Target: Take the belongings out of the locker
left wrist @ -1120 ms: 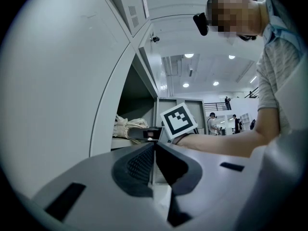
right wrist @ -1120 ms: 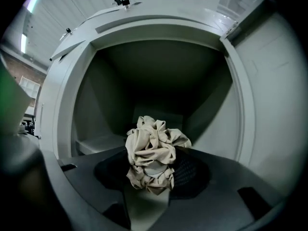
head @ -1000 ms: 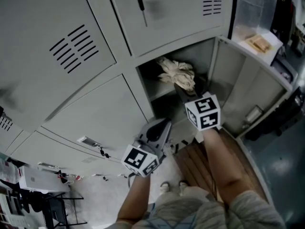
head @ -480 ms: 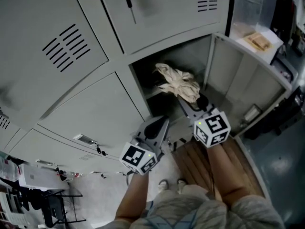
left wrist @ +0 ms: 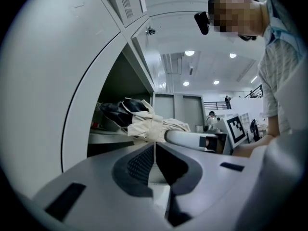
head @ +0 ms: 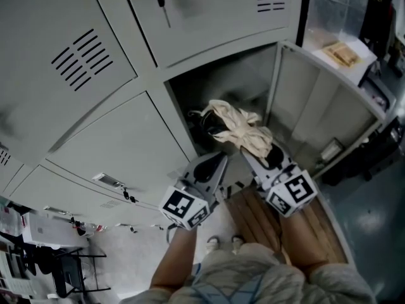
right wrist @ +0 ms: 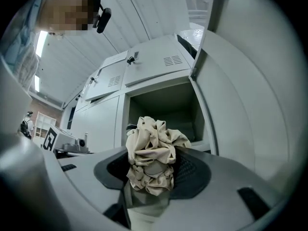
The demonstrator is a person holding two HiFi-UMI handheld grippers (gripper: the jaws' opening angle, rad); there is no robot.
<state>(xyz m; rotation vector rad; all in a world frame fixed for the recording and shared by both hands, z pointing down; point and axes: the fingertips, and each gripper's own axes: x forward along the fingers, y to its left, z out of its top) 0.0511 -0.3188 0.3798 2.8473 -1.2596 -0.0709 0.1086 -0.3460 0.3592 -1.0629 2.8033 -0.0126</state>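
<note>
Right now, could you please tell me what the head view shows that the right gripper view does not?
Only the head view shows the wooden boards on the floor and the person's shoes. Only the right gripper view shows the right hand-held gripper's jaws close up, clamped on the beige cloth, and the camera on the person's head. Both show the cloth, the open locker, its swung-out door and the left hand-held gripper.

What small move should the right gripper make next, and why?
Probably pull the right gripper back from the locker: its jaws are shut on the beige cloth, whose far end lies at the opening, next to a dark thing.
</note>
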